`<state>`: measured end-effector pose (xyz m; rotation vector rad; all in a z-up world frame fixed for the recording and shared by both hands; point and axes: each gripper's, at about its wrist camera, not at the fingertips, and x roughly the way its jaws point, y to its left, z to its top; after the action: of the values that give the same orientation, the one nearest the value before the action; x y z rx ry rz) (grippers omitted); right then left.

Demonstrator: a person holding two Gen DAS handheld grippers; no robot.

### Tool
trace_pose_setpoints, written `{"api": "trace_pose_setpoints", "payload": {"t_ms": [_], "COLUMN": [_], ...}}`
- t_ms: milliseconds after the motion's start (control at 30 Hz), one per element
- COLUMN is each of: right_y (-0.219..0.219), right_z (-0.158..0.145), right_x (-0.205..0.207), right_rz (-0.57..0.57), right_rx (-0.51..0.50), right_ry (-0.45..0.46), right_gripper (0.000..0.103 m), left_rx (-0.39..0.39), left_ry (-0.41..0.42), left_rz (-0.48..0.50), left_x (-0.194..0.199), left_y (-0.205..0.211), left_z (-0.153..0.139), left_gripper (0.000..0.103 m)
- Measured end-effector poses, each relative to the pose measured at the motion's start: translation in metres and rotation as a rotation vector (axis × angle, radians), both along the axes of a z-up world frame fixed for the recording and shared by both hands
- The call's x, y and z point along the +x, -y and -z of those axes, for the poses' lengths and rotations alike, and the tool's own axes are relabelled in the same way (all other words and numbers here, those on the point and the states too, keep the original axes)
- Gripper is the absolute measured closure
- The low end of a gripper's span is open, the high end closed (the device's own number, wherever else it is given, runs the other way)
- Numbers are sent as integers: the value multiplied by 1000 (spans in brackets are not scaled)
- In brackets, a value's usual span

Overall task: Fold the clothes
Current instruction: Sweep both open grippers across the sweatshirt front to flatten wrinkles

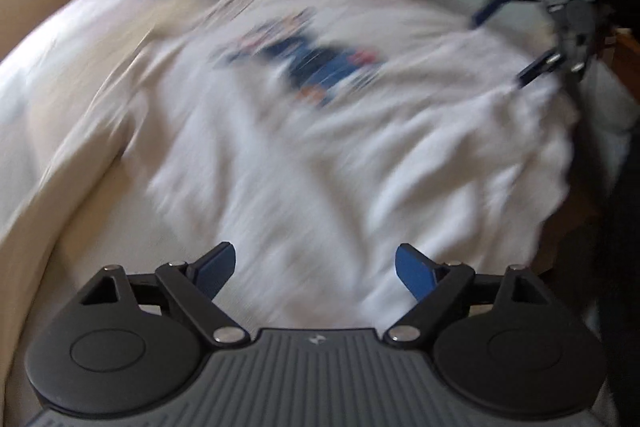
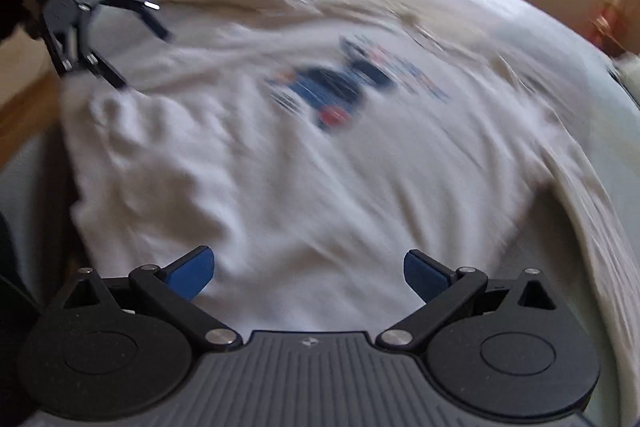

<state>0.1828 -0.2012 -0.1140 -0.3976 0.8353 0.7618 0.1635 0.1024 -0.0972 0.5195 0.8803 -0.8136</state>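
1. White cotton T-shirt [image 1: 304, 131] with a blue print [image 1: 316, 67] lies spread and wrinkled, print up, on a pale bed [image 1: 52, 131]; no fold shows in it, though both views are motion-blurred.
2. Left gripper [image 1: 316, 271], at the bottom centre of its own view, is spread wide with nothing between the blue pads, the shirt's near edge just ahead.
3. Right gripper [image 2: 308, 273] is likewise splayed and empty at the bottom centre of its view, over the opposite edge.
4. Each gripper appears in the other's upper corner, so the shirt lies between them, about equally near to both.
5. Which garment edge faces which gripper cannot be told.
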Motion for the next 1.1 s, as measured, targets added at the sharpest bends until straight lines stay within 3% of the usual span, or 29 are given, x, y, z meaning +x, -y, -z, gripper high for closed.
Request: {"api": "trace_pose_setpoints", "payload": {"t_ms": [67,167,233,267,467,567,767,867,933,1000,1100], "right_y": [-17,-35,-35,-23,35,31,-17,-43,-54,-40,-10], "right_z": [3,16,30,31,26,20,-1,10,24,32,32], "right_x": [-3,-2,-3,-5,-16,-14,-4,6,13,3,-18], "right_rz": [-35,-54,-59,-57,41,49,7,-10,-3,-5,3], "right_rx": [10,-5,-46,-6,-5,-53,41,37,6,12,20], "right_ry": [15,3,1,7,-57,-75,11,24,4,-1,7], "right_gripper": [0,0,0,0,0,0,0,0,0,0,0], "left_rx": [2,52,59,59,55,53,29,71,29,19,18], "left_ry": [18,-4,-21,-28,-69,-90,-31,-49,-77,-71,-59], "left_rz": [78,121,96,82,-5,-48,-11,22,-10,-39,-83], "left_x": [-7,-11,-11,-12,-15,-17,-6,2,5,-4,-20], "left_y": [23,41,34,30,2,-12,7,20,10,-5,-27], "left_z": [0,20,23,22,21,20,12,28,34,37,38], "left_gripper": [15,15,14,14,13,14,15,14,12,6,6]}}
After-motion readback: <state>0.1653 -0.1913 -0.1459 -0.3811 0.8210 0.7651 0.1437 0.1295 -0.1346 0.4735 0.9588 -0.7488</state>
